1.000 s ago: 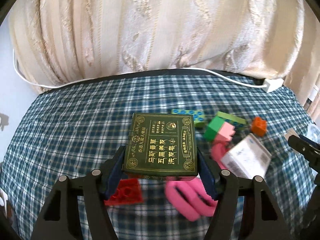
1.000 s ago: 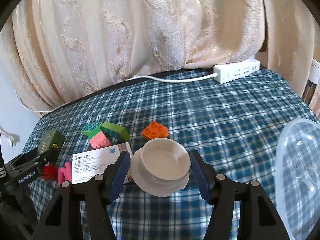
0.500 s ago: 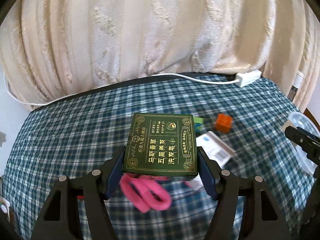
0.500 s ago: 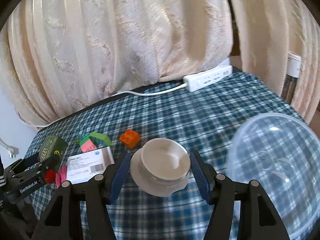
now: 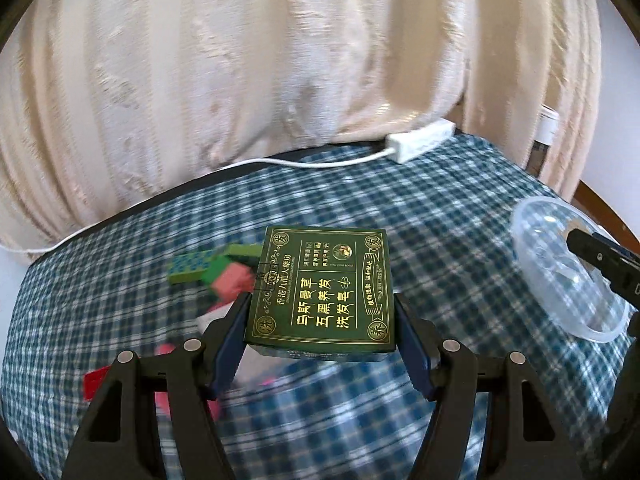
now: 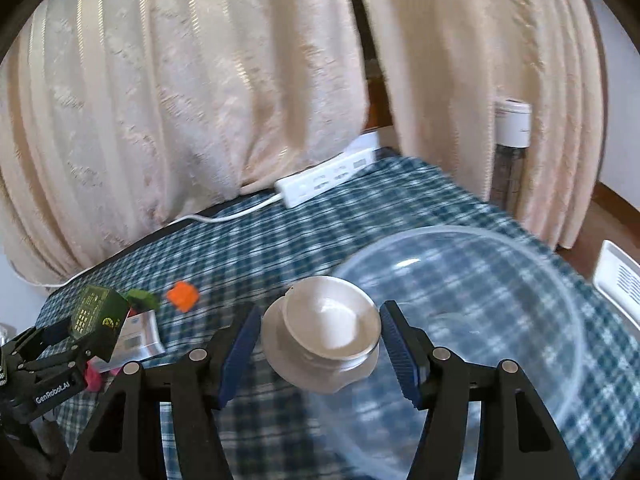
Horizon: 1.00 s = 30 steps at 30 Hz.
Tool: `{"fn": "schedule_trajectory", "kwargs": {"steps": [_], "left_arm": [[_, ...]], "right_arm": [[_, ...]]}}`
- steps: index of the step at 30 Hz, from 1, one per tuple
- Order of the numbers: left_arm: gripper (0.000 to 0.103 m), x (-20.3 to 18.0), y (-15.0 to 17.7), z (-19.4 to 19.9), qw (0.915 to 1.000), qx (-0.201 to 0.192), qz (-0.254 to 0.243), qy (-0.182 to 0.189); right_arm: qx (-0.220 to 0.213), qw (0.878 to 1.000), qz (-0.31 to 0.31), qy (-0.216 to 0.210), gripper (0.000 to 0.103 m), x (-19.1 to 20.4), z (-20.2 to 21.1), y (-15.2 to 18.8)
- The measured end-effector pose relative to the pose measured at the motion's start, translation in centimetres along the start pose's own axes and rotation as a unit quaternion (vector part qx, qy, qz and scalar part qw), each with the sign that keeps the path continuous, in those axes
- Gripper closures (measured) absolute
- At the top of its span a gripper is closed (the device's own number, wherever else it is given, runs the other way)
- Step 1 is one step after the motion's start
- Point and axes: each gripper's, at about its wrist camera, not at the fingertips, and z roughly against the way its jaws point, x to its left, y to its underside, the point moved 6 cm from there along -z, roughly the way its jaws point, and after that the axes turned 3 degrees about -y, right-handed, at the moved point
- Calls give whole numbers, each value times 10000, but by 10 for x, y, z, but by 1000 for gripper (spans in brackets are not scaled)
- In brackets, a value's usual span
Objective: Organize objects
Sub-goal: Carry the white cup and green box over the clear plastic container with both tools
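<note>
My left gripper (image 5: pixel 320 305) is shut on a dark green box with gold lettering (image 5: pixel 324 280) and holds it above the checked tablecloth (image 5: pixel 440 208). In the right wrist view the same box (image 6: pixel 98 312) shows at the far left. My right gripper (image 6: pixel 320 316) is shut on a small white cup with a saucer-like base (image 6: pixel 332 324). It holds the cup in the air at the near left rim of a large clear plastic bowl (image 6: pixel 460 233). In the left wrist view the clear bowl (image 5: pixel 532 210) lies at the right, with a finger of the right gripper over it.
Toy bricks lie to the left: green and pink ones (image 5: pixel 230 276), a red one (image 5: pixel 96 380), an orange one (image 6: pixel 183 296). A white carton (image 6: pixel 140 336) lies beside them. A power strip (image 6: pixel 328 180) with its cable runs along the curtain. A bottle (image 6: pixel 512 152) stands beyond the table's right corner.
Both grippers have swung to the right across the table with the box and the cup still held. The bricks and carton have slid left in view, and the clear bowl has come under the cup.
</note>
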Motion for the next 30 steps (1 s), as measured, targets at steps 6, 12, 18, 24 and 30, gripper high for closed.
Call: {"fn": "schedule_trajectory", "kwargs": {"steps": [6, 12, 18, 24, 30], "left_arm": [[34, -45, -4, -5, 9989, 31, -324, 324], [34, -86, -12, -2, 9960, -3, -607, 651], [34, -130, -17, 0, 9910, 1, -864, 1025], [34, -161, -20, -1, 9866, 3, -1047, 1254], [34, -178, -21, -3, 9844, 14, -1151, 1333]], "right_arm": [[-17, 9992, -185, 342, 38, -40, 8, 2], [-29, 9978, -324, 582, 38, -69, 12, 2], [18, 9965, -367, 747, 38, -90, 13, 5], [21, 9956, -447, 828, 38, -105, 15, 5], [25, 9952, -494, 850, 38, -113, 14, 6]]}}
